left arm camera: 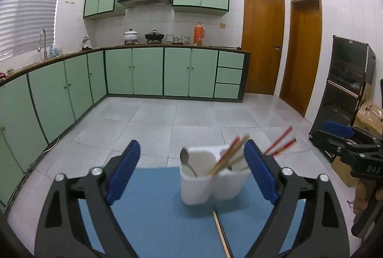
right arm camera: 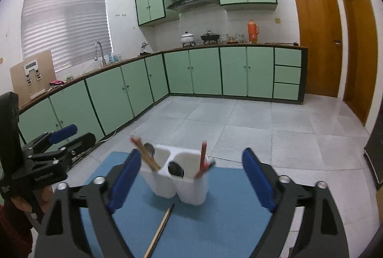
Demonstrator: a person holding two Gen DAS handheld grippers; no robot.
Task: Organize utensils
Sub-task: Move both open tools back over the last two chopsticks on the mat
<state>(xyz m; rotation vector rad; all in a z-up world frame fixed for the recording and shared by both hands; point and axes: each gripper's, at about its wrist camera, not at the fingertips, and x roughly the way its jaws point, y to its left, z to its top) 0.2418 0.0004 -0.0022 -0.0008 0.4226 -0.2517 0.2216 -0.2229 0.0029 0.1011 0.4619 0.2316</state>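
A white two-compartment holder (left arm camera: pixel 210 183) (right arm camera: pixel 179 183) stands on a blue mat (left arm camera: pixel 148 210) (right arm camera: pixel 227 210). In it are a metal spoon (left arm camera: pixel 185 158) (right arm camera: pixel 150 149), a dark spoon (right arm camera: pixel 176 169), wood-coloured chopsticks (left arm camera: pixel 227 157) (right arm camera: pixel 144 156) and red chopsticks (left arm camera: pixel 280 143) (right arm camera: pixel 203 157), all blurred. A loose pair of chopsticks (left arm camera: pixel 221 231) (right arm camera: pixel 160 226) lies on the mat in front of the holder. My left gripper (left arm camera: pixel 191 150) is open just short of the holder, with nothing gripped. My right gripper (right arm camera: pixel 191 157) is open too, nothing between its blue pads.
Each gripper shows in the other's view, the right gripper (left arm camera: pixel 344 138) at the right edge and the left gripper (right arm camera: pixel 57 138) at the left edge. Beyond the mat is grey tiled floor (left arm camera: pixel 191 114). Green cabinets (left arm camera: pixel 134 71) line the back and left. A black rack (left arm camera: pixel 347 80) and cardboard boxes (left arm camera: pixel 368 114) stand right.
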